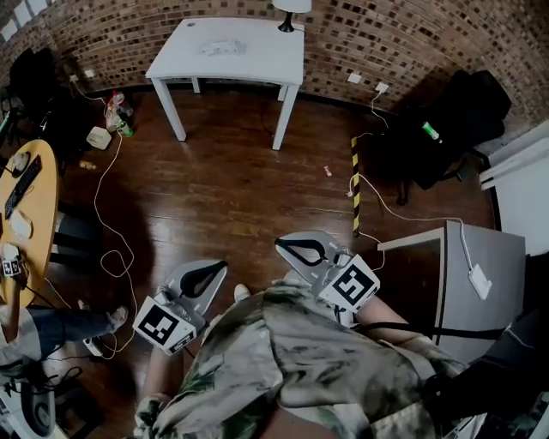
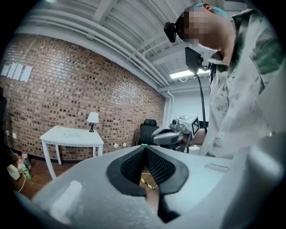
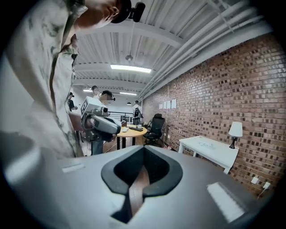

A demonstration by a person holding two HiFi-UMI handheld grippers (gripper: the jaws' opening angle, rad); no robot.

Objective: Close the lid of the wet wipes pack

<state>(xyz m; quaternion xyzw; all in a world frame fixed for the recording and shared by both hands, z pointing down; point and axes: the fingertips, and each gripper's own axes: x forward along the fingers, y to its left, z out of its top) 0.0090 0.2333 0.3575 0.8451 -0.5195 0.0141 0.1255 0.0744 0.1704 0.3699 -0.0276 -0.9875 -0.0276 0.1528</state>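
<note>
The wet wipes pack (image 1: 221, 47) is a small pale packet lying on the white table (image 1: 257, 60) against the brick wall, far from me; its lid is too small to make out. Both grippers hang close to my body over the wooden floor, well short of the table. In the head view my left gripper (image 1: 223, 263) is shut and holds nothing, and my right gripper (image 1: 278, 243) is shut and holds nothing too. The left gripper view has the left gripper (image 2: 144, 148) with its jaws meeting at the tips. The right gripper (image 3: 143, 148) looks the same in its own view.
A lamp (image 1: 290, 12) stands at the white table's back corner. A black chair (image 1: 455, 129) sits at the right, a grey desk (image 1: 485, 274) nearer right, a round wooden table (image 1: 34, 214) at the left. Cables (image 1: 111, 249) and a yellow-black strip (image 1: 354, 184) lie on the floor.
</note>
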